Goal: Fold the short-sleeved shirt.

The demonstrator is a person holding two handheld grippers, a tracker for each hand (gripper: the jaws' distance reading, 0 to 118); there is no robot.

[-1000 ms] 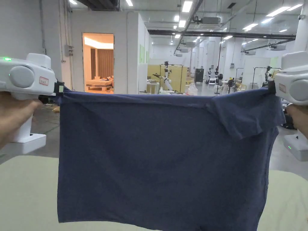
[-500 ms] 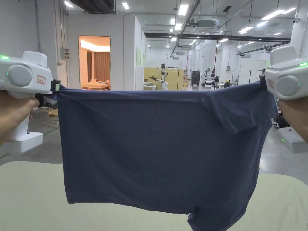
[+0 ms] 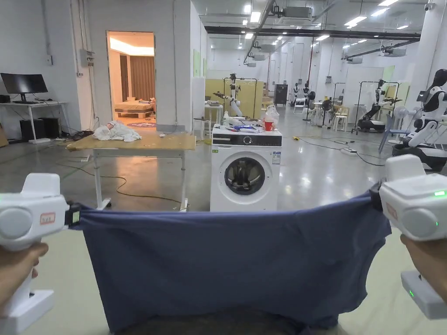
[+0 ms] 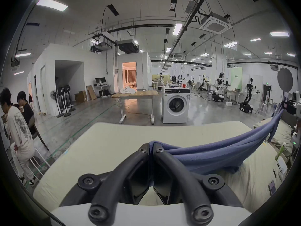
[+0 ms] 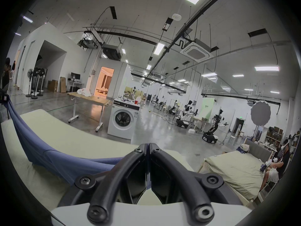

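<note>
Shirt (image 3: 231, 261), navy, stretched across lower centre of head view between left gripper (image 3: 75, 216) at lower left and right gripper (image 3: 374, 198) at right, both level. Jaws pressed together on fabric corners in each gripper view. Hem sagging onto pale bed (image 4: 114, 141). Seated people (image 4: 19, 123) at far left of left gripper view.

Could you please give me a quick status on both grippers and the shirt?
Left gripper and right gripper: jaws shut on shirt. Shirt stretched between them, lower part draped on bed. Nothing in the way.
</note>
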